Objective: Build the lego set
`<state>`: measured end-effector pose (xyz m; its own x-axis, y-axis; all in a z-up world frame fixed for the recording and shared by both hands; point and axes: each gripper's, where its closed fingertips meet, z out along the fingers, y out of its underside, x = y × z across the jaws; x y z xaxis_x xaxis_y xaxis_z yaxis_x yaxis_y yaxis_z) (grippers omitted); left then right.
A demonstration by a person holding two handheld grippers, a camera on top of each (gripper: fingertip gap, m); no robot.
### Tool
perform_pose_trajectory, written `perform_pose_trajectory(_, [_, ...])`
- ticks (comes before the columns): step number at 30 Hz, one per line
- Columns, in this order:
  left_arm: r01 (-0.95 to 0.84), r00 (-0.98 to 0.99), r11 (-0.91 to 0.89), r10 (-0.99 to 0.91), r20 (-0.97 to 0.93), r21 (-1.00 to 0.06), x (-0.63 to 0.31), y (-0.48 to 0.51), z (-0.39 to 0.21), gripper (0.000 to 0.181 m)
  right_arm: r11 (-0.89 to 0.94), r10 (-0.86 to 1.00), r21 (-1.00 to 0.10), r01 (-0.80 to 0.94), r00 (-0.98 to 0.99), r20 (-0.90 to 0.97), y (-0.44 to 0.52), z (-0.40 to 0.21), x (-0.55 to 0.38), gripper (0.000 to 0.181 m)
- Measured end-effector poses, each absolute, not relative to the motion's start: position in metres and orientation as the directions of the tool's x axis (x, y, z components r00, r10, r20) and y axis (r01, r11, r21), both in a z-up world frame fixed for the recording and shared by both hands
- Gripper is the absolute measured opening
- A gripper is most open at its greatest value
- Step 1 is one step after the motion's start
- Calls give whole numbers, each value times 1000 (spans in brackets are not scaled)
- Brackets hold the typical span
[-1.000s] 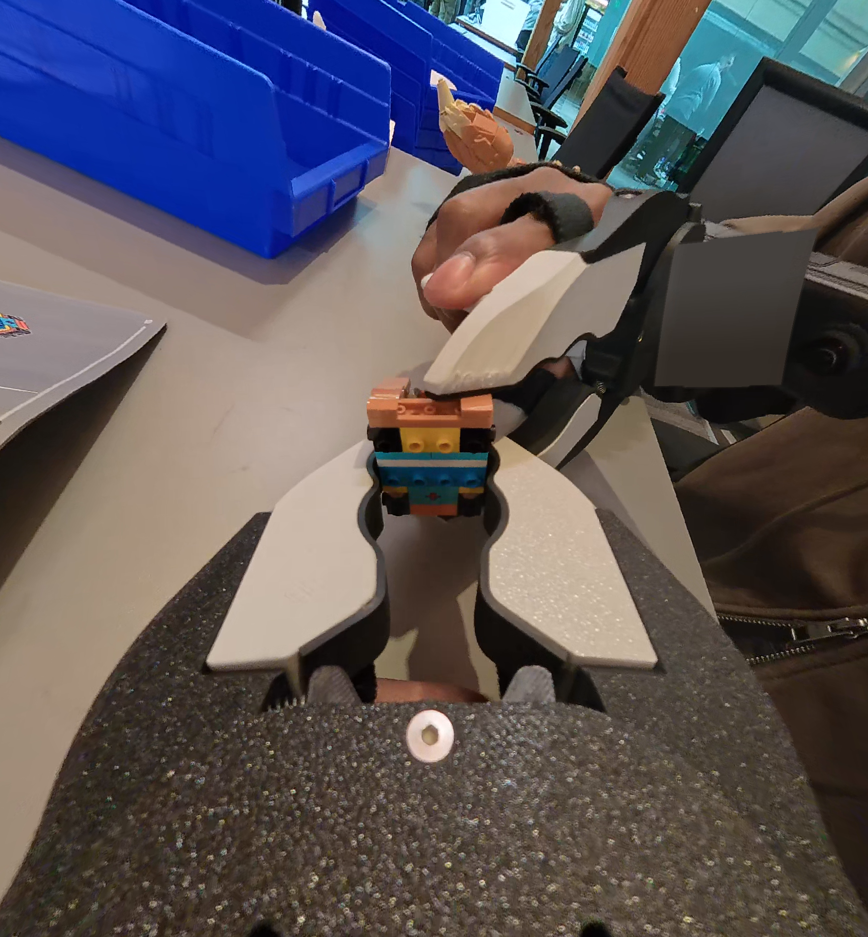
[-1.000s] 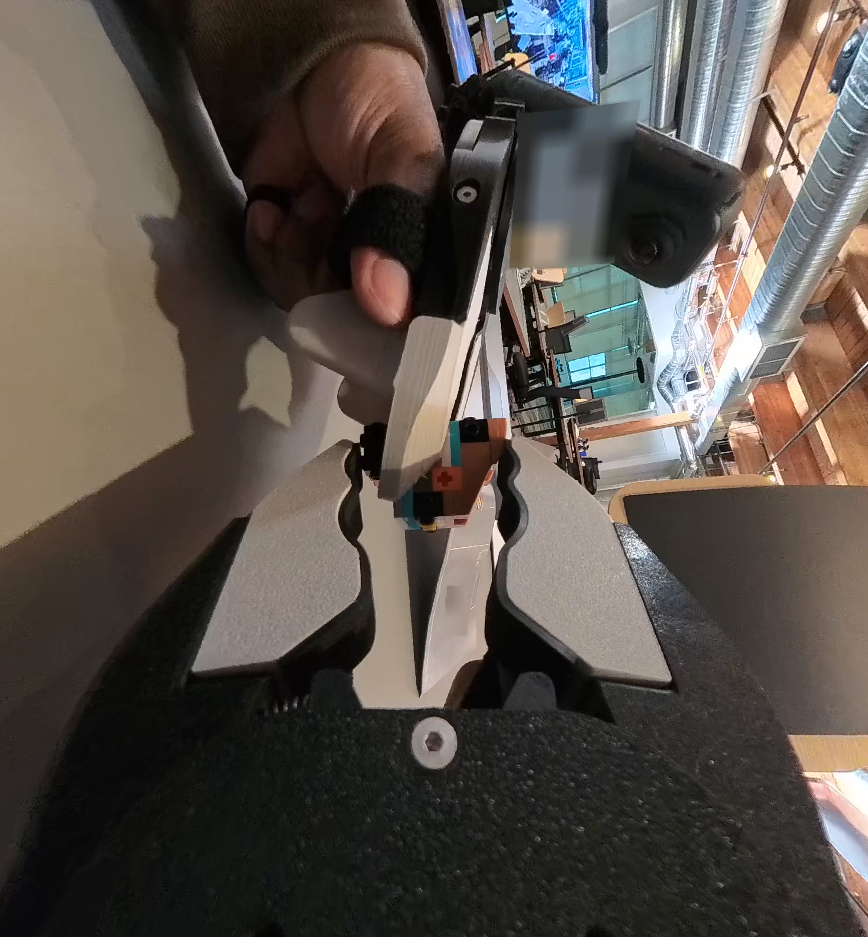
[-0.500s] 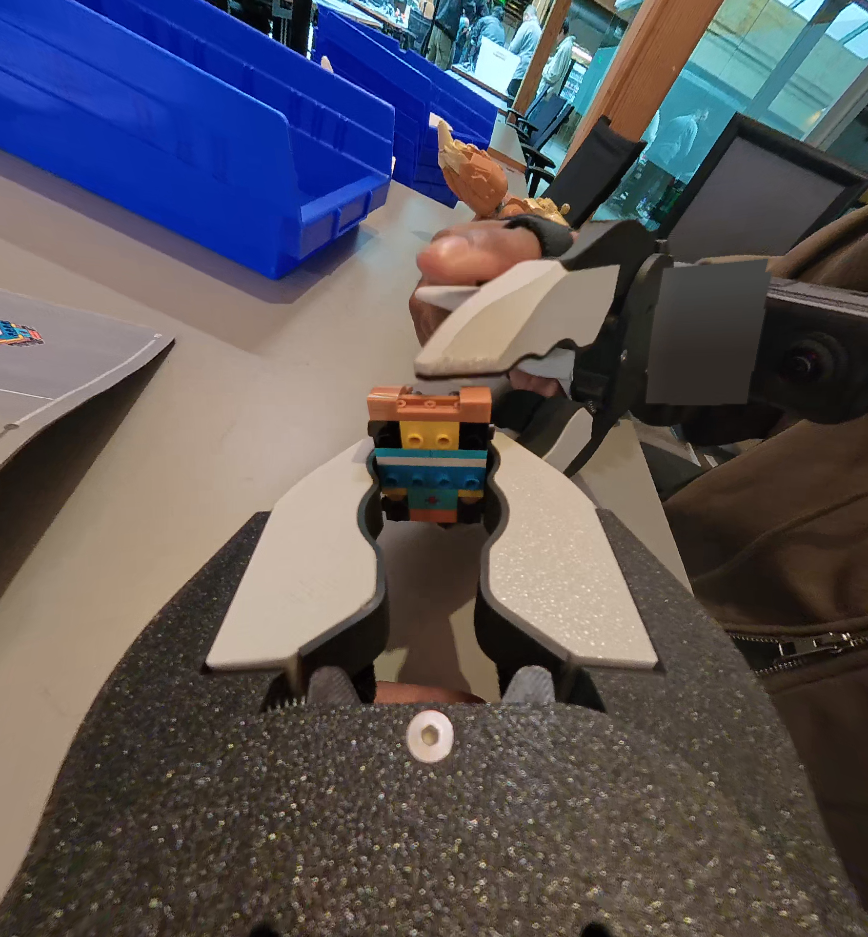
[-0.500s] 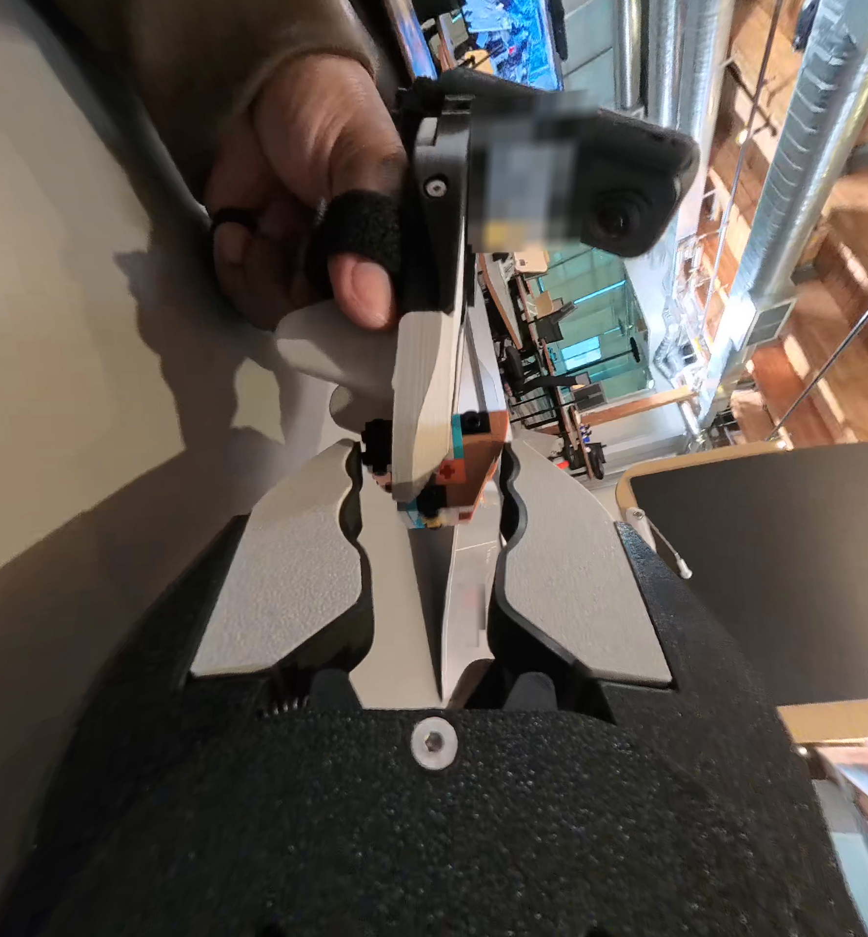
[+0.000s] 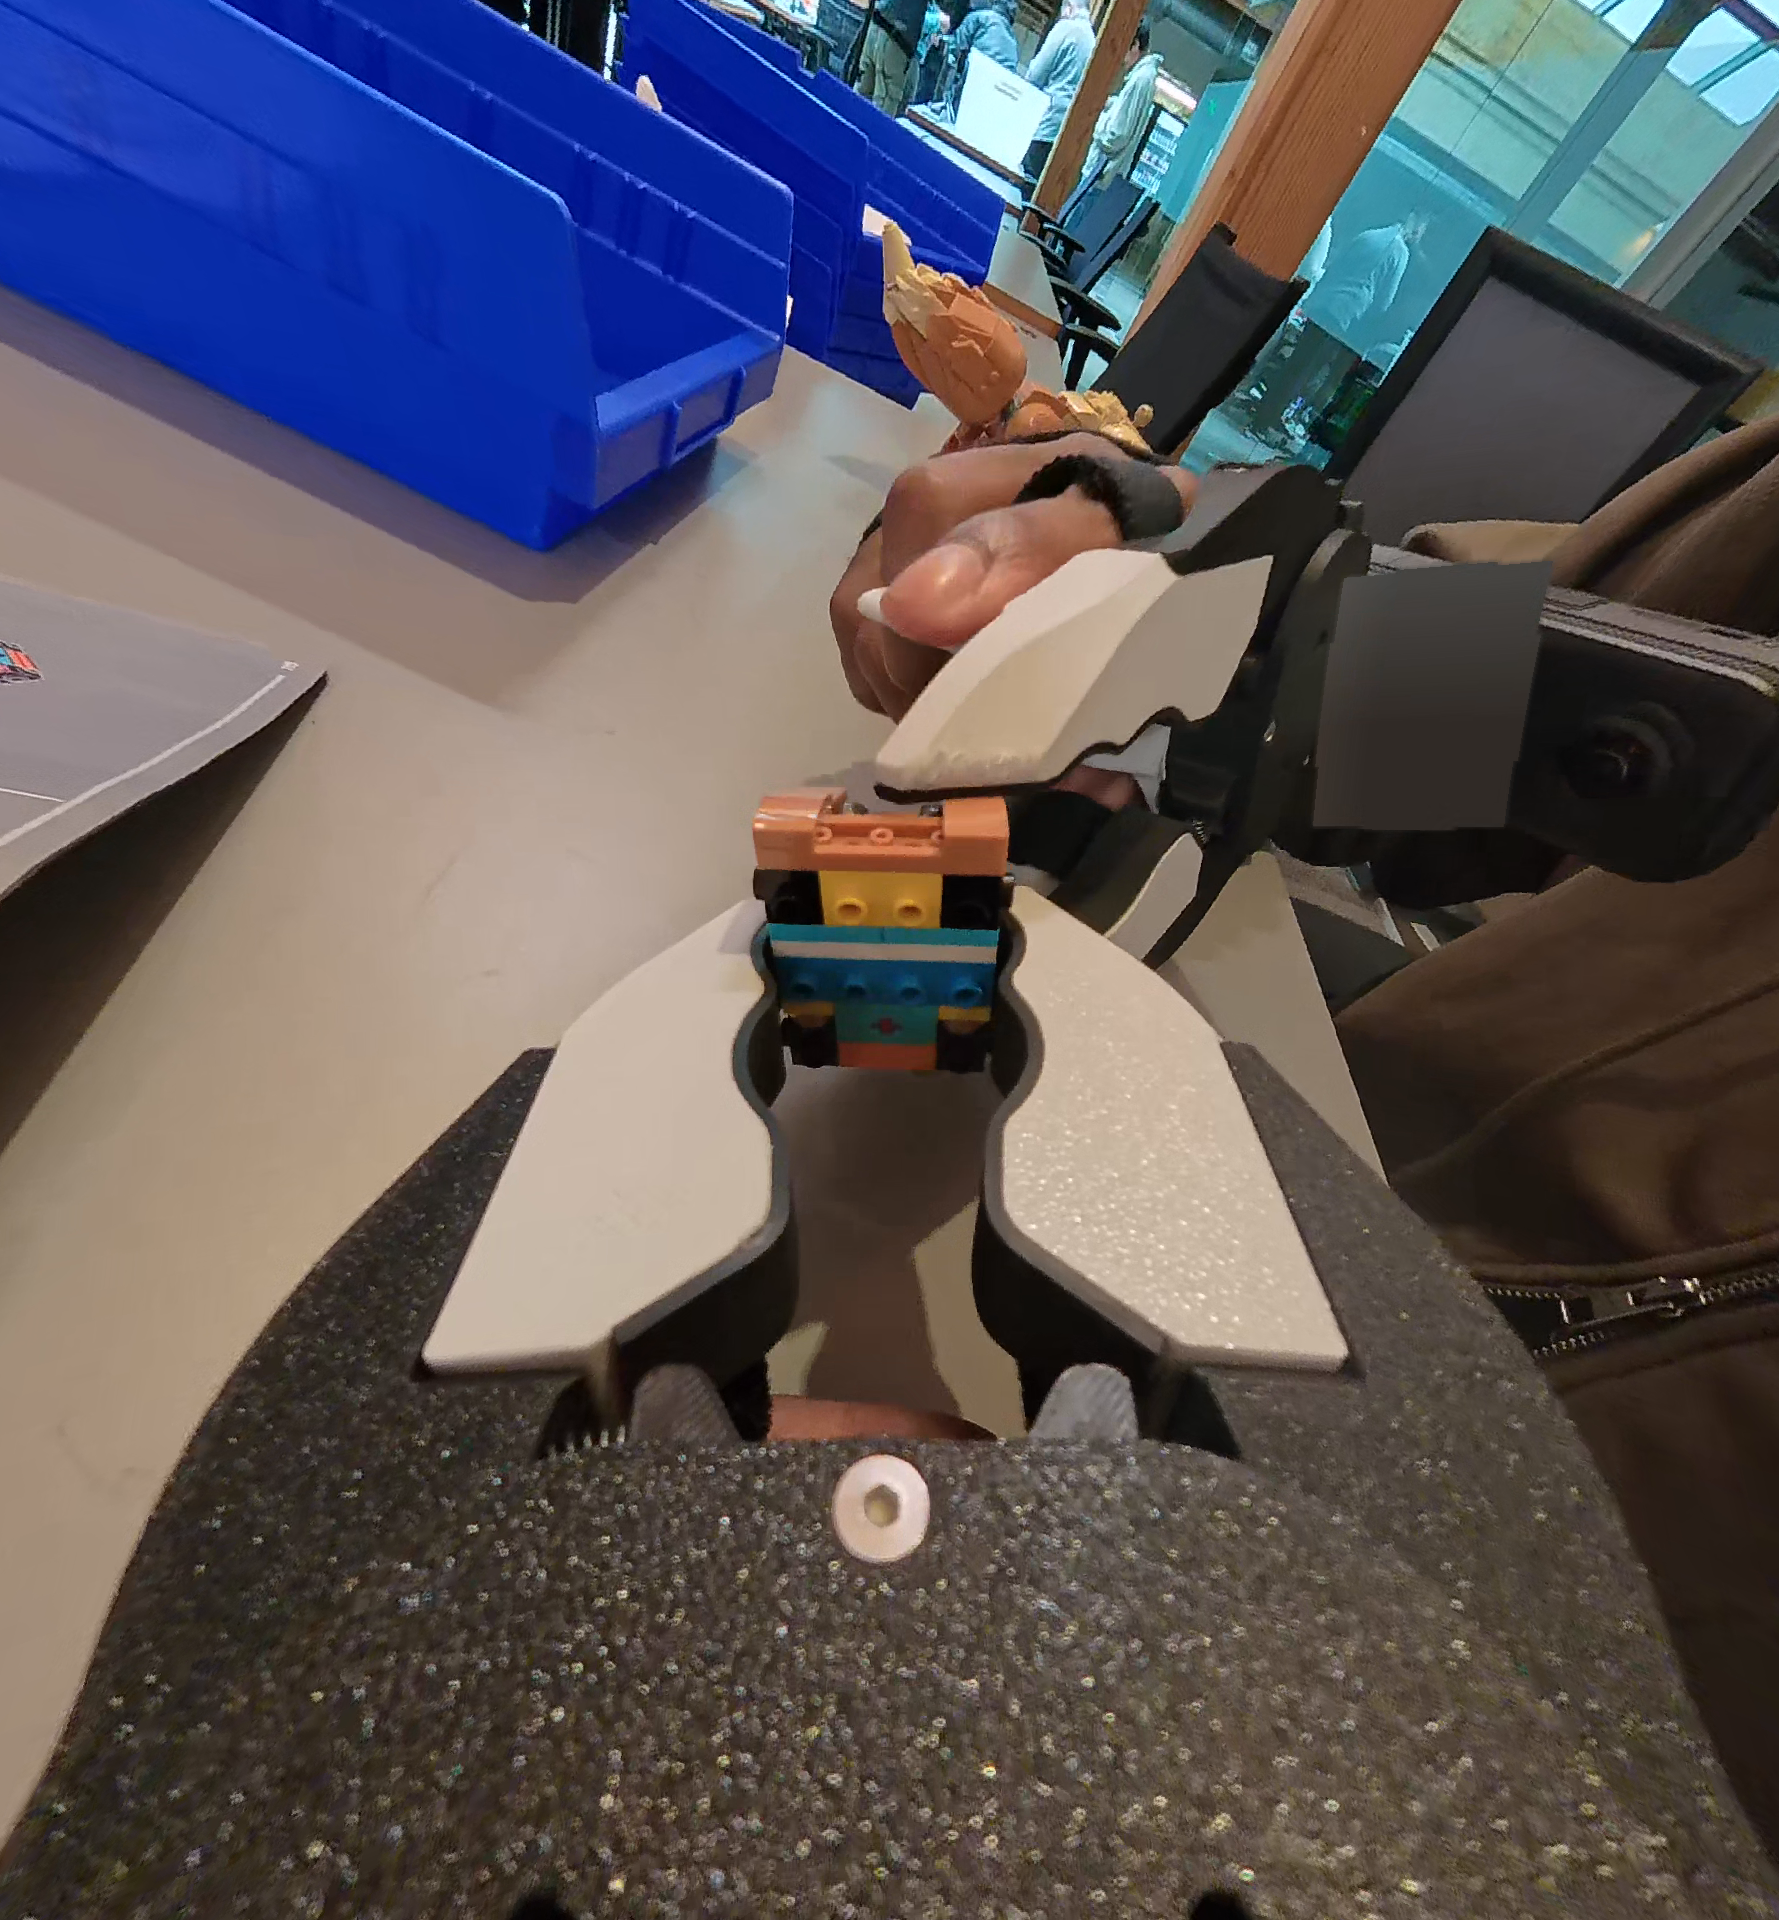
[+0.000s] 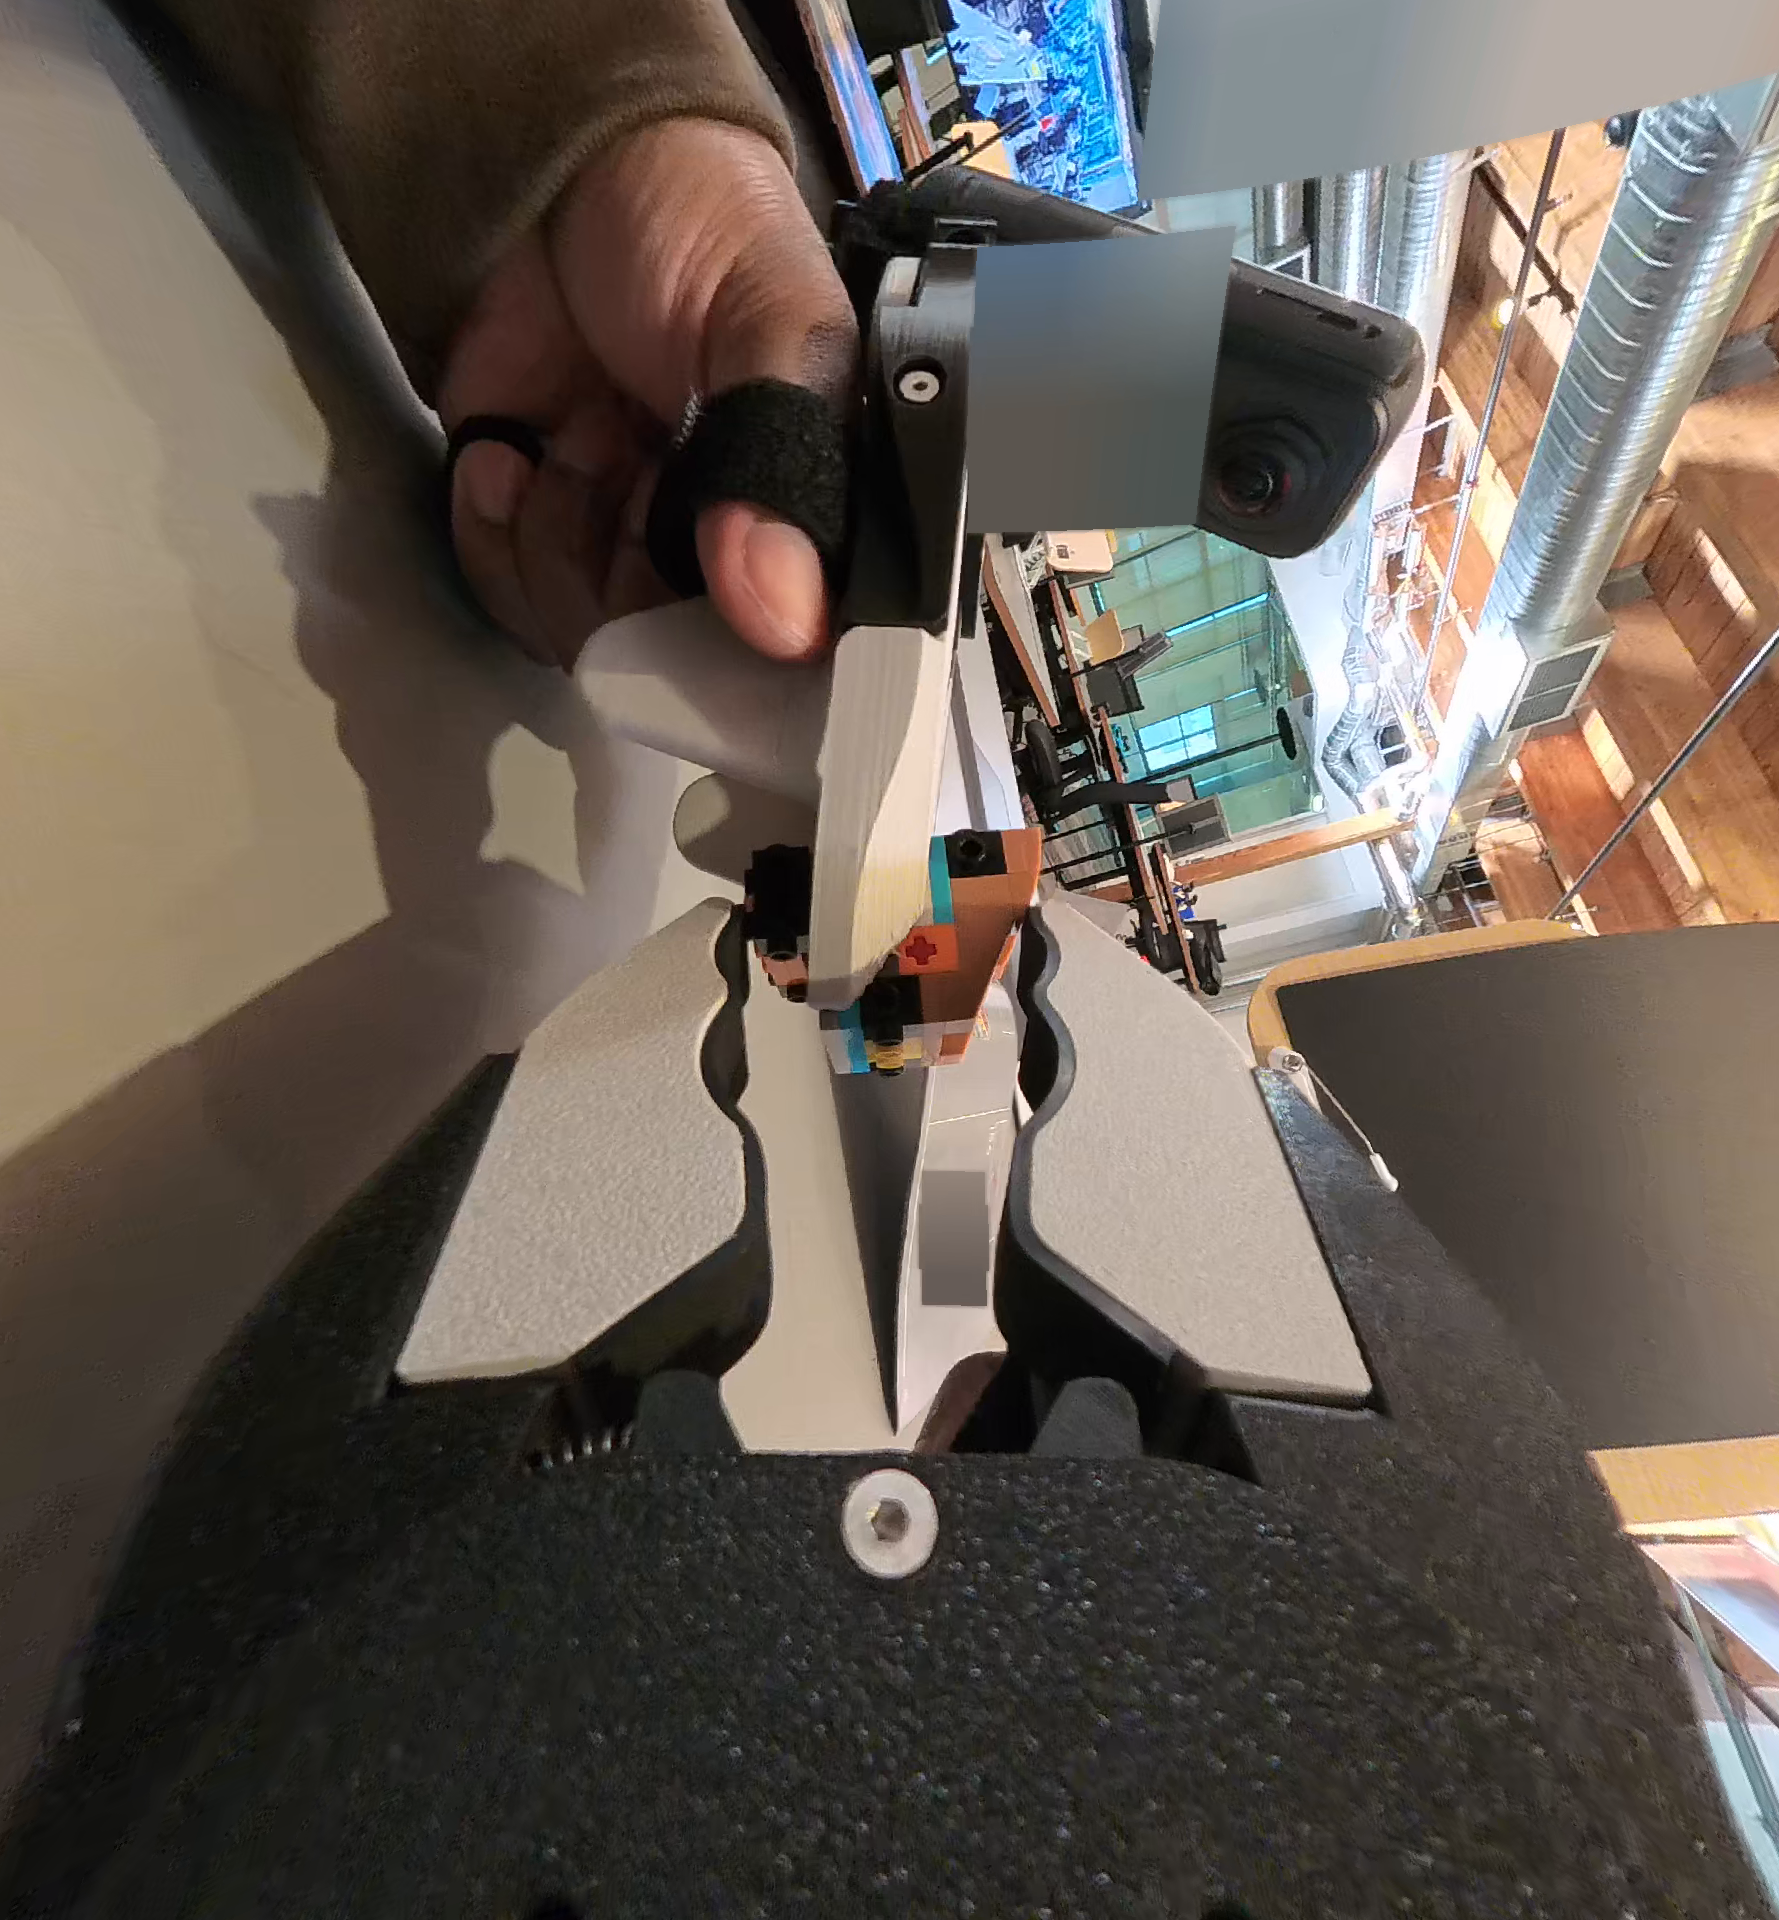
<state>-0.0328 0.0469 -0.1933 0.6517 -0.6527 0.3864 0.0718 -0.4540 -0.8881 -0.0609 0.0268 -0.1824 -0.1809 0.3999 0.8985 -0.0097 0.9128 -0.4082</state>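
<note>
Left claw point(image 5: 883, 971) is clenched on a small lego build point(image 5: 881, 935), its two grey fingers pinching the model's sides just above the grey desk point(image 5: 365, 935). The build is stacked in layers: a tan-orange top, a yellow brick flanked by black, a white and teal stripe, blue studs, and an orange base.

Right claw point(image 5: 932, 805) reaches in from the right and lies across the top of the model, its upper finger point(image 5: 1030, 696) touching the tan-orange layer. In the right wrist view that claw's fingers point(image 6: 615, 1164) sit spread on either side of the build point(image 6: 952, 935); whether they actually press on it I cannot tell. The left claw point(image 6: 864, 987) shows there edge-on.

A hand point(image 5: 958, 582) with black finger straps works the right claw. Farther back on the desk stand blue storage bins point(image 5: 365, 270) and an orange figure point(image 5: 958, 332); a grey instruction sheet point(image 5: 64, 727) lies at the left.
</note>
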Motion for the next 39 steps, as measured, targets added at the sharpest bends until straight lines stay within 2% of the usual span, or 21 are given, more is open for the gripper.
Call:
perform_pose_trajectory(14, [56,672,-474,-633,384,-879,-36,47,-198,37,922,383,-386,17,-166,909,29,-187,-62,50])
perform_pose_trajectory(18, [22,672,-489,-638,375,-872,-31,46,-203,37,935,352,-355,17,-177,919,27,-191,-63,61])
perform_pose_trajectory(23, [-17,677,-501,-643,359,-865,-27,44,-208,37,952,300,-306,-9,-184,936,23,-194,-61,55])
perform_pose_trajectory(32, [-22,691,-503,-632,350,-864,-28,45,-210,37,951,304,-310,-1,-196,932,24,-197,-61,54])
perform_pose_trajectory(36, [-37,741,-460,-608,284,-887,-36,52,-208,37,953,301,-302,14,-138,944,30,-192,-62,55])
perform_pose_trajectory(39, [-102,791,-406,-586,173,-908,-48,56,-208,37,941,337,-338,16,-147,930,35,-191,-58,62])
